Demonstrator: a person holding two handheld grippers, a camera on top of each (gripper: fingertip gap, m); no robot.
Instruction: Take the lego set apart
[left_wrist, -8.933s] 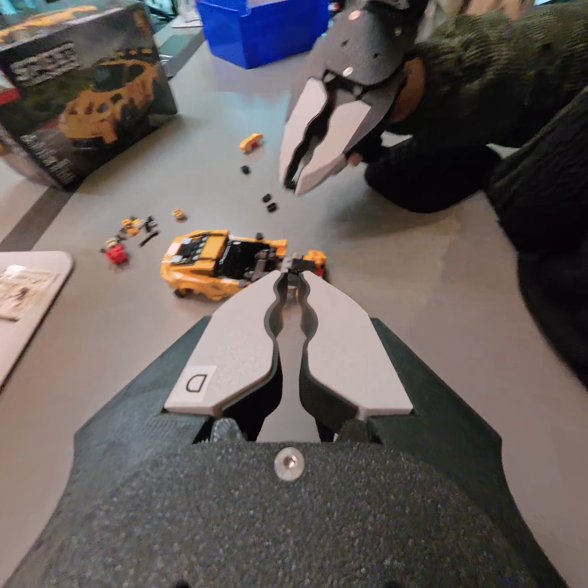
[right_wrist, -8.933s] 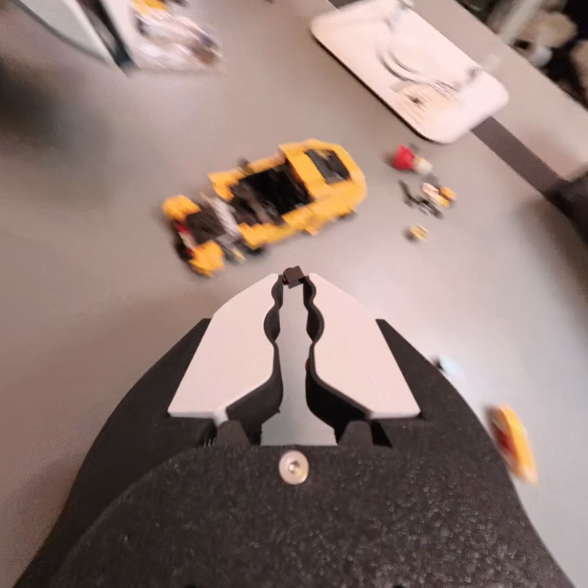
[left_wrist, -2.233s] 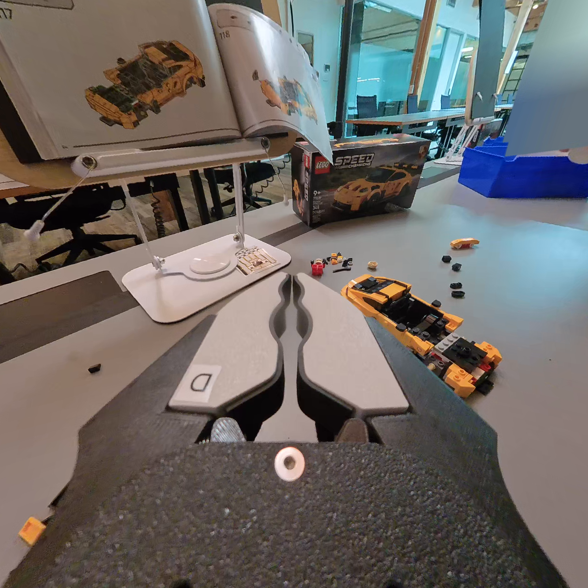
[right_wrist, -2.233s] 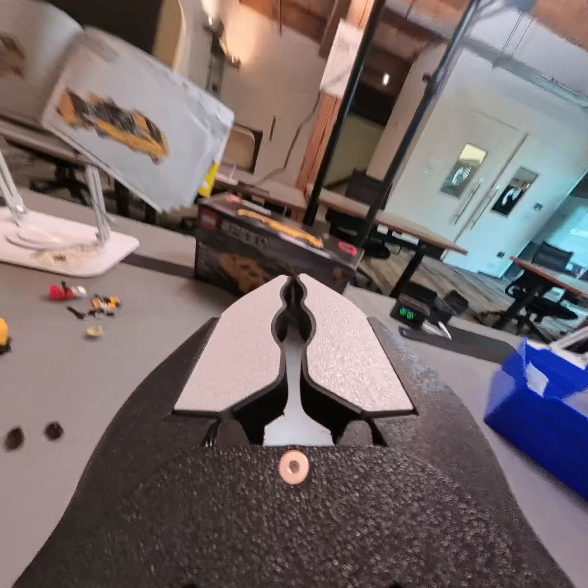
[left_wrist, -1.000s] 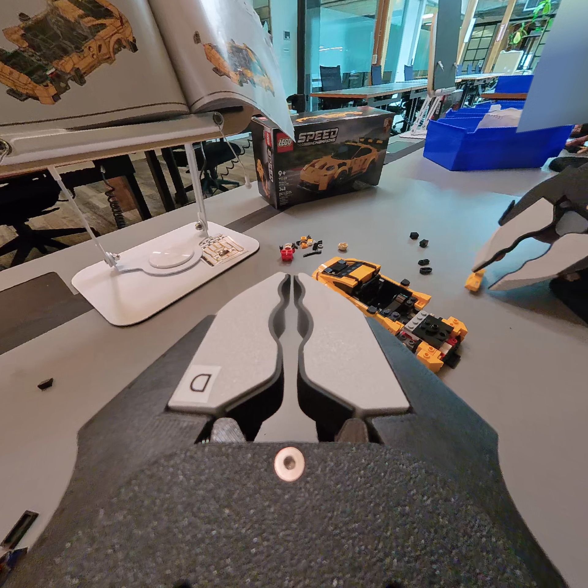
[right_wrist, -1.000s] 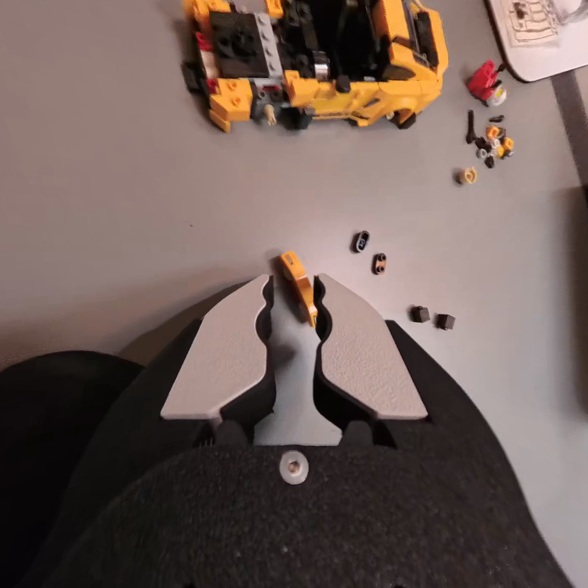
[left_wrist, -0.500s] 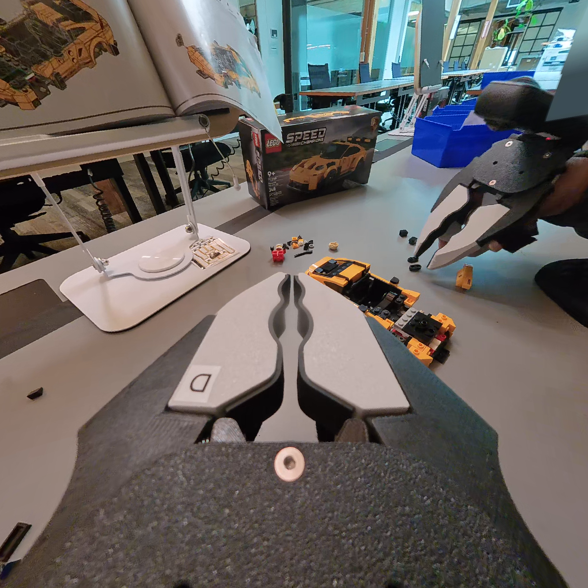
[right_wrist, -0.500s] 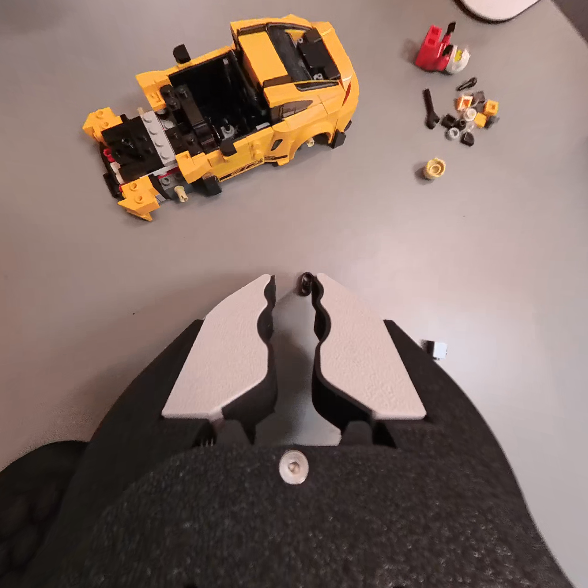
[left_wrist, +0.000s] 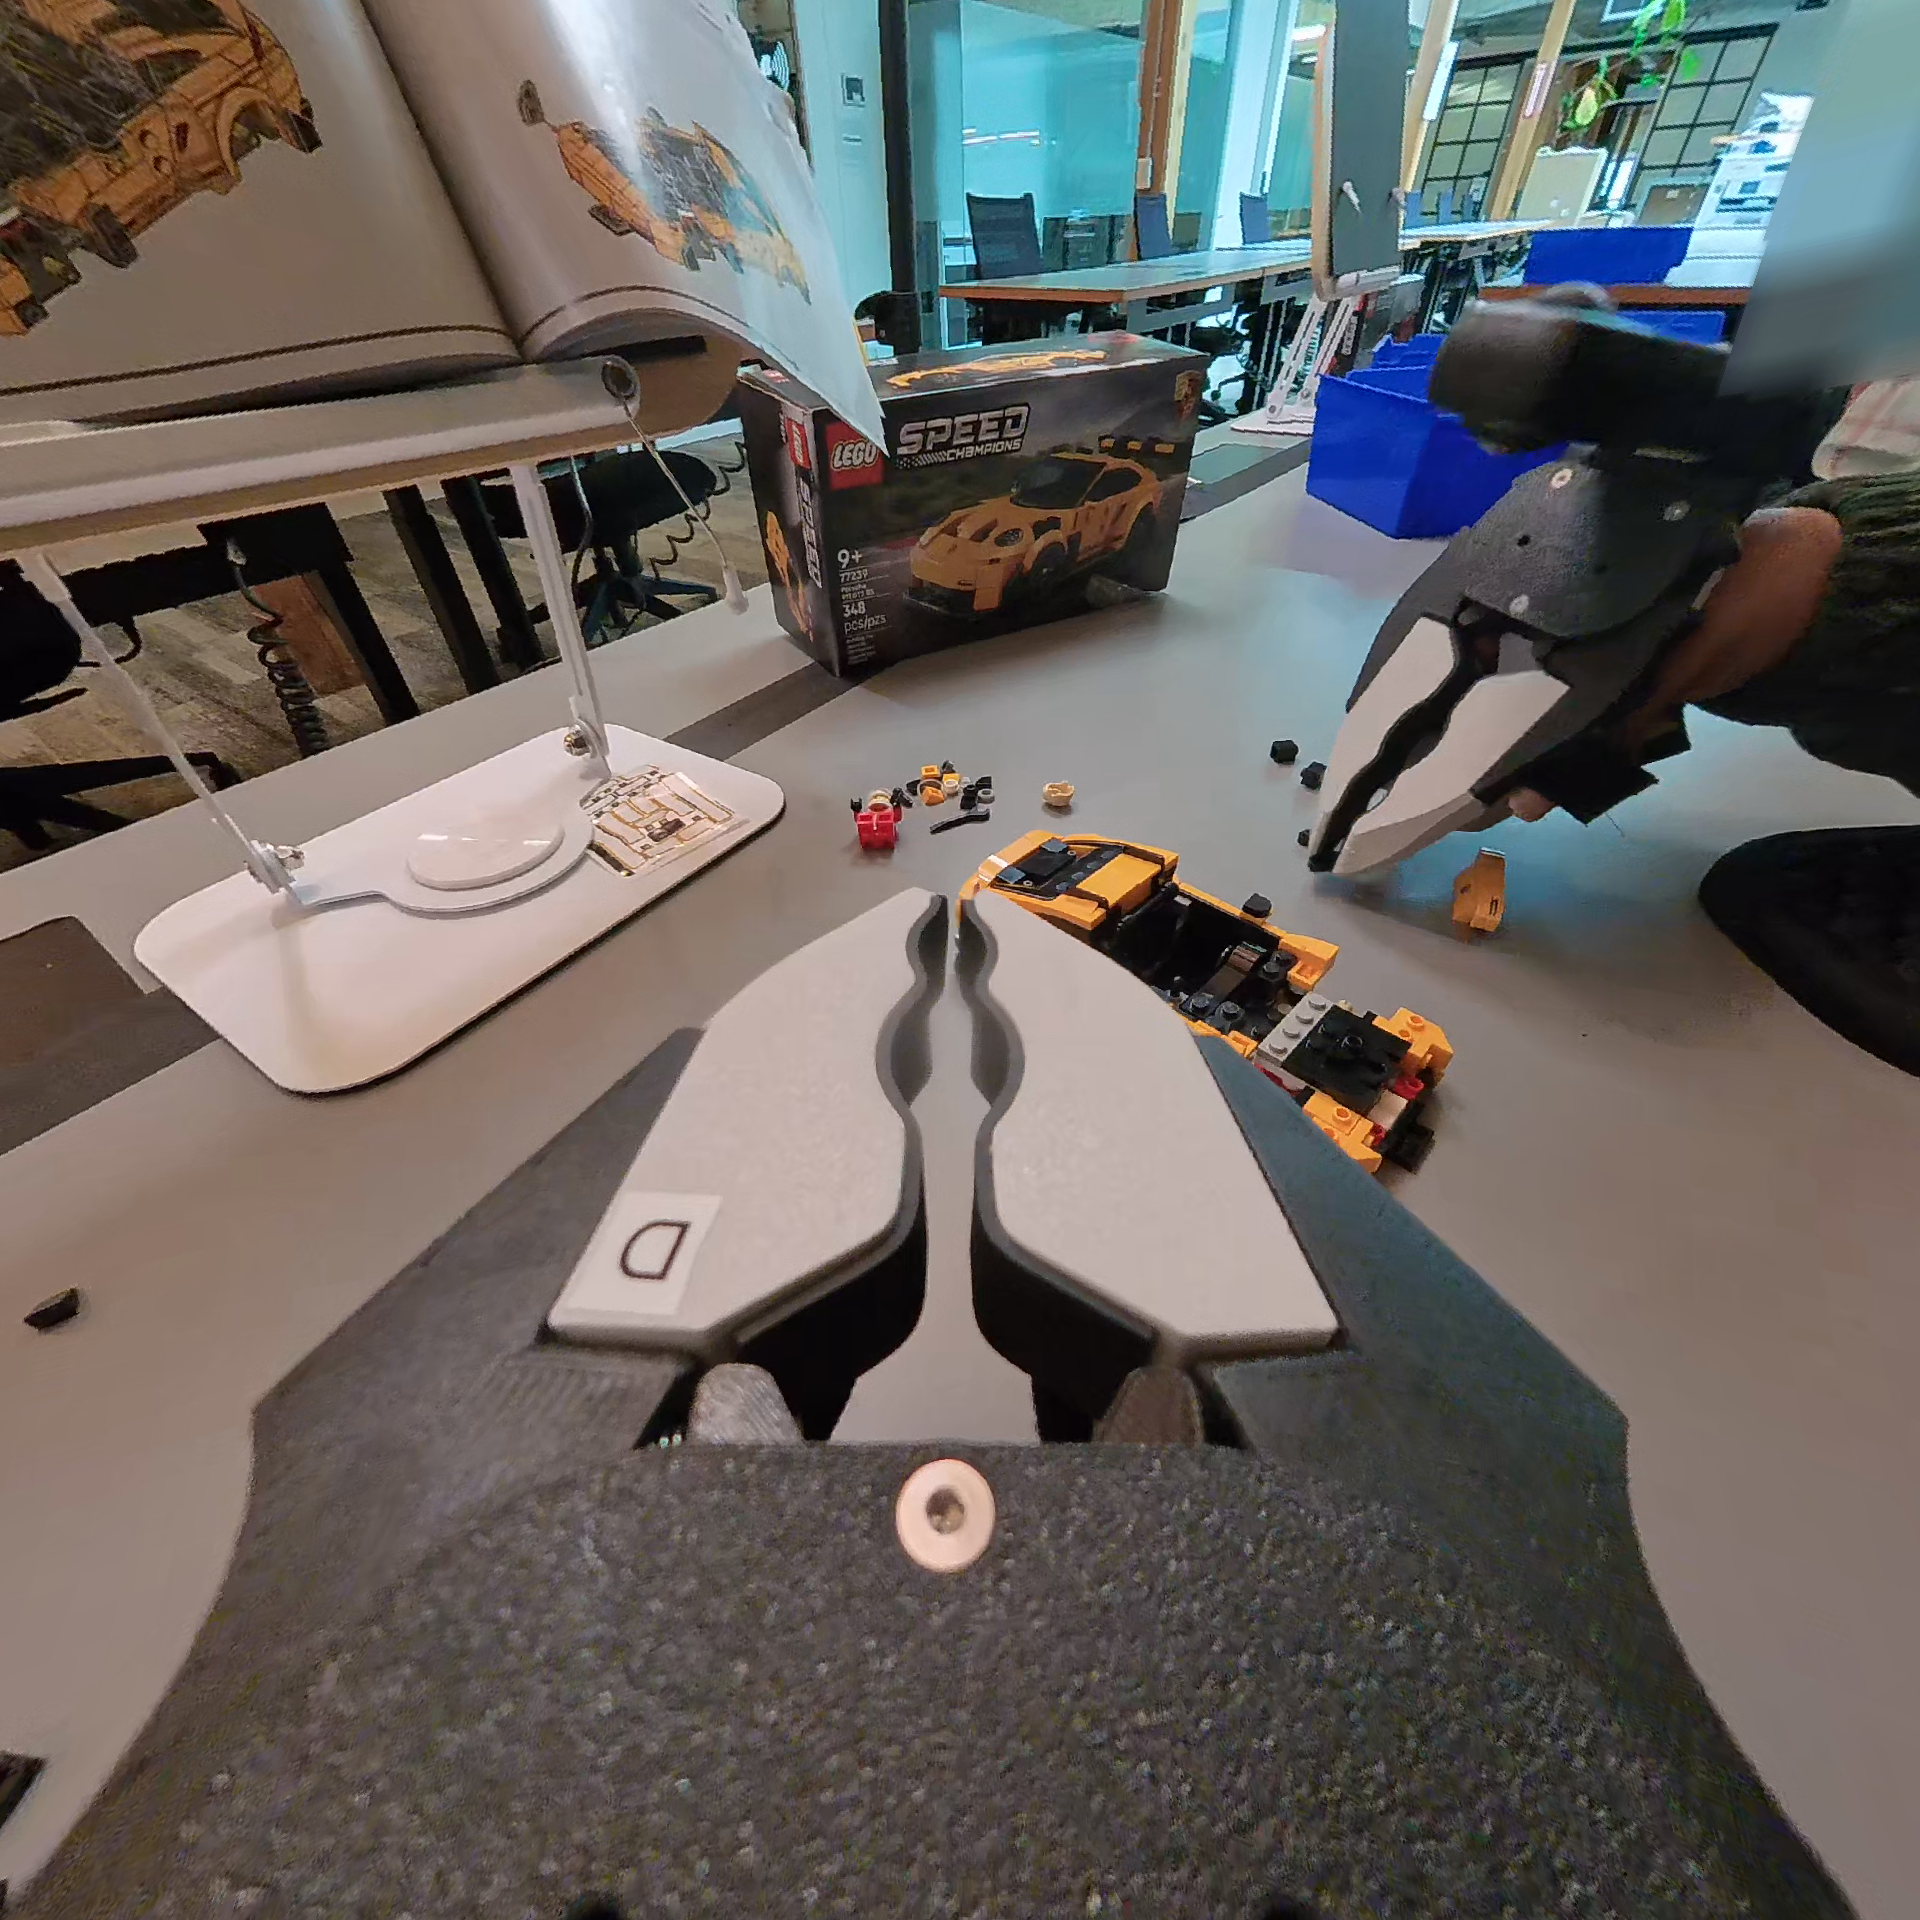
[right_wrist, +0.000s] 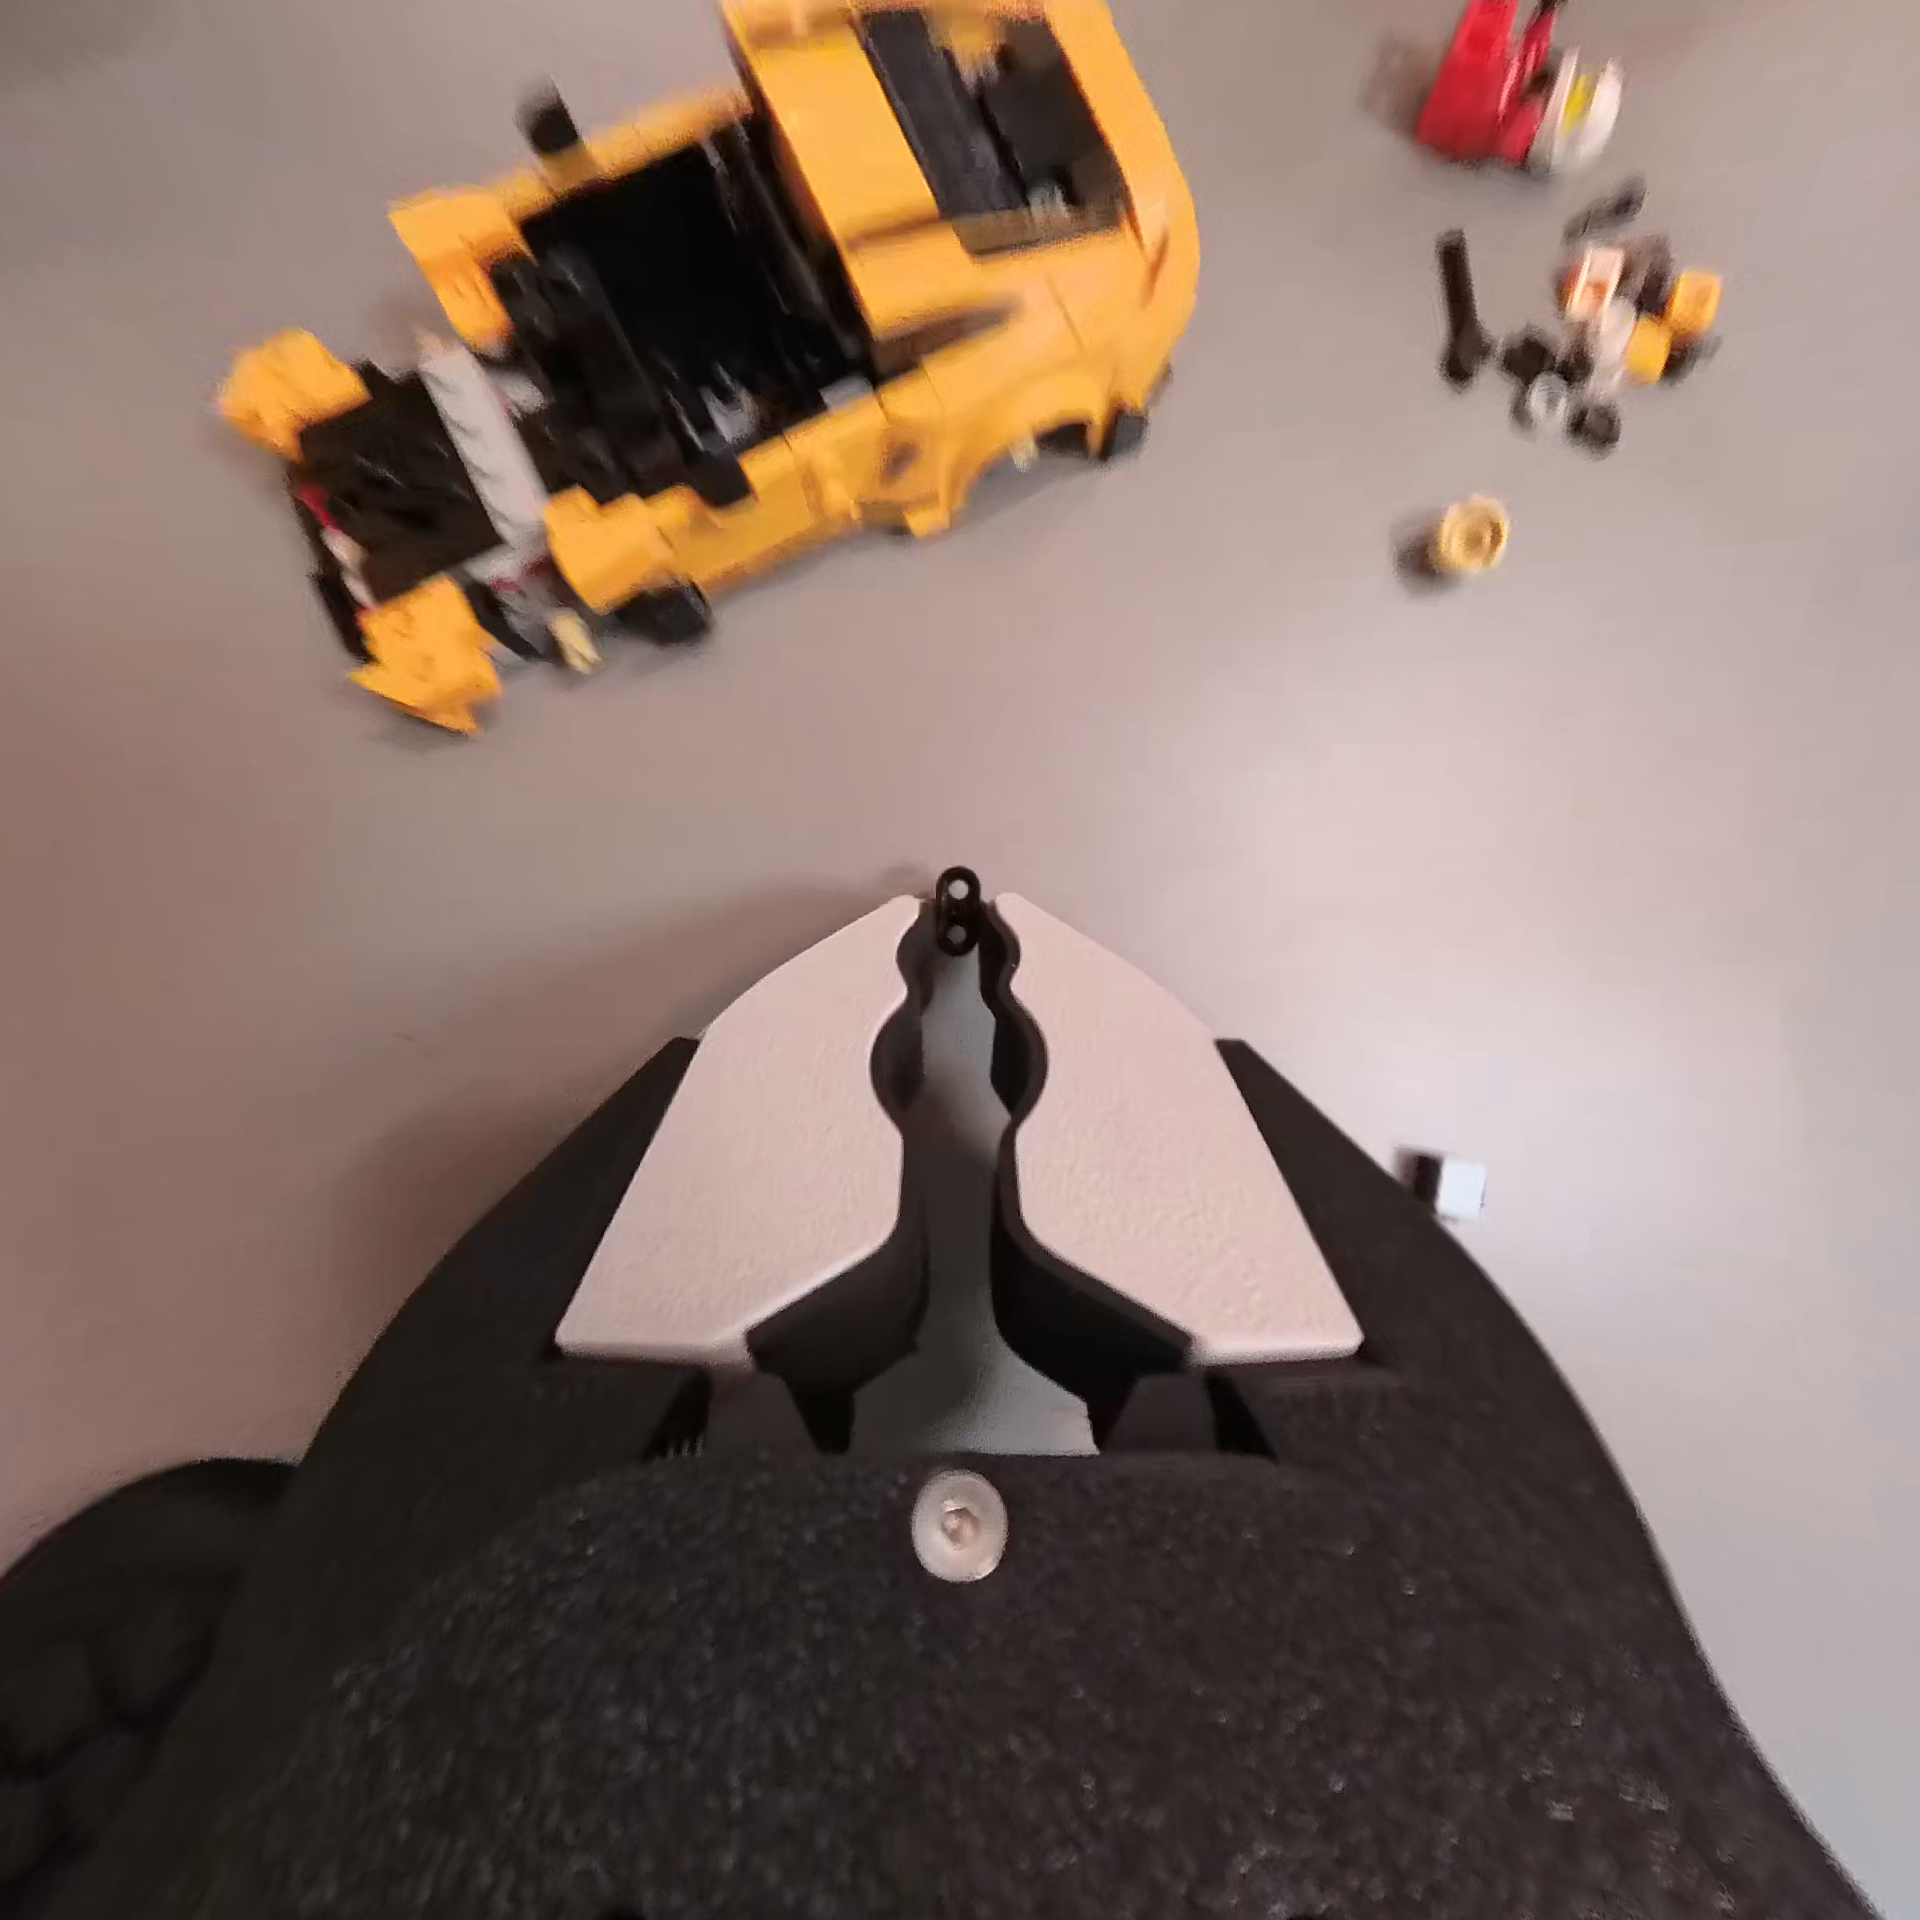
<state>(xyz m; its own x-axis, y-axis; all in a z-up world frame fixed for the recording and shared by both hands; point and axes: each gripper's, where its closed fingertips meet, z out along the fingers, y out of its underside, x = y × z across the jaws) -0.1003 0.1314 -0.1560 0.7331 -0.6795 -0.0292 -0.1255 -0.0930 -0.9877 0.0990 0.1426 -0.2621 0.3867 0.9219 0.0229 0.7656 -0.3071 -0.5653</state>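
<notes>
- My right gripper jaws pinch a small black link piece.
- My left gripper jaws sit closed, empty.
- Printed set box, upper centre of the counter.

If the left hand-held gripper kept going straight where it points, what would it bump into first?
Probably the front of the yellow lego car. The left hand-held gripper is shut and empty, and its tips line up just beside the car's nose. Depth is unclear, so it might slip past and meet the grey table.

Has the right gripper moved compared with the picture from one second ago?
Yes. In the left wrist view the right gripper now stands left of the loose yellow piece, nearer the lego car, shut on a small black piece.
</notes>
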